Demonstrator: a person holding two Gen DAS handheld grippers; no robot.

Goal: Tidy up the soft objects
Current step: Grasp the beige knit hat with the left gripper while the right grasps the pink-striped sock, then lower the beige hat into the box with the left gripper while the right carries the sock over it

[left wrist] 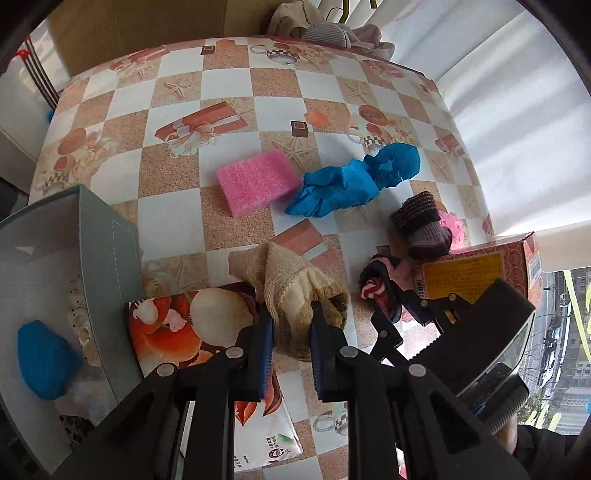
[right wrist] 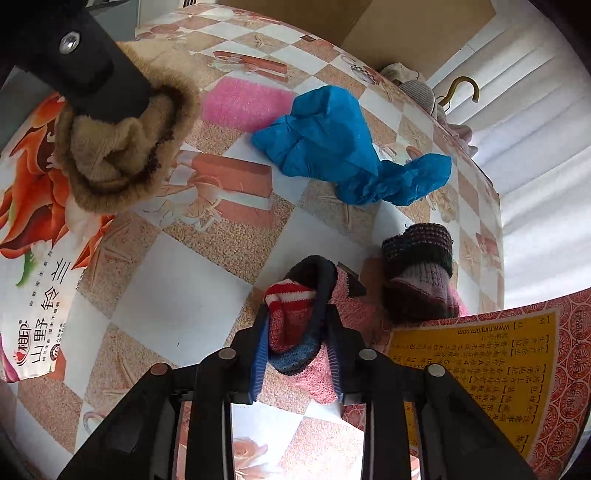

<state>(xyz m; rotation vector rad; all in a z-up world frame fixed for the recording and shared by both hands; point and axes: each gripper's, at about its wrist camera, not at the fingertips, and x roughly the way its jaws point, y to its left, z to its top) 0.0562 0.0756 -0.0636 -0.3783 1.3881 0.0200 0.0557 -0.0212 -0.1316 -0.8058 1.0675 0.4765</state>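
My left gripper is shut on a beige knitted sock, held over a flowered tissue pack; the sock also shows in the right wrist view. My right gripper is shut on a pink, red-striped and dark blue sock bundle, seen in the left wrist view. A pink sponge, blue gloves and a dark purple knitted sock lie on the checked tablecloth.
A grey box at the left holds a blue soft item and a spotted cloth. A red and yellow carton stands at the right. Clothes lie beyond the far table edge.
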